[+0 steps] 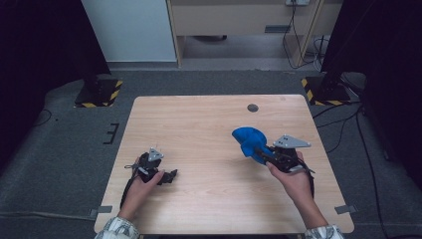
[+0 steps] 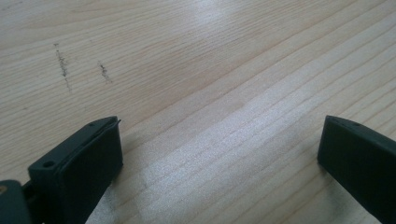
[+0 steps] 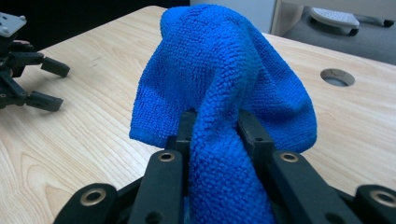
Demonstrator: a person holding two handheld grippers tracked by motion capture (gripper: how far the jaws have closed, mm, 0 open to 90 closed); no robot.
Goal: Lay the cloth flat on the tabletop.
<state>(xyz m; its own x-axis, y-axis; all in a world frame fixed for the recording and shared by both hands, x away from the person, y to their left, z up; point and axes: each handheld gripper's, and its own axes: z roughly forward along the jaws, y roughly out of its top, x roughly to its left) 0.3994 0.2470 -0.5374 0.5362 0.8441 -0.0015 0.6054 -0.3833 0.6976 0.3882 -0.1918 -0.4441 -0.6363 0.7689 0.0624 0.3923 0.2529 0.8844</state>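
The right gripper [image 1: 263, 152] sits right of centre in the high view, its jaws clamped on a blue cloth [image 1: 250, 141] that bulges up and to the left of the jaw tips, above the wooden table [image 1: 199, 124]. In the right gripper view the cloth [image 3: 224, 79] fills the middle of the frame: a pinched fold runs down between the two black jaws, and the rest balloons over them in a loose hood. The left gripper [image 1: 168, 176] lies low at the lower left of the high view, jaws apart with nothing between them; its own view shows both pads [image 2: 93, 154] spread wide over bare wood.

The step in hand looks like lifting the cloth off the table. To do it well, the person should probably keep the pinch firm, since only one narrow fold is caught, and raise it smoothly so that the hanging bulk does not drag the fold out. The free gripper could take a hanging edge if the cloth is to be spread.

The cloth is a soft, looped microfibre with a pebbled nap, limp and easily bunched. The table is pale, smooth, straight-grained wood with a round cable hole [image 1: 253, 107] near its upper edge and a few dark scuffs [image 2: 63, 67]. The jaws are matt, hard and blocky
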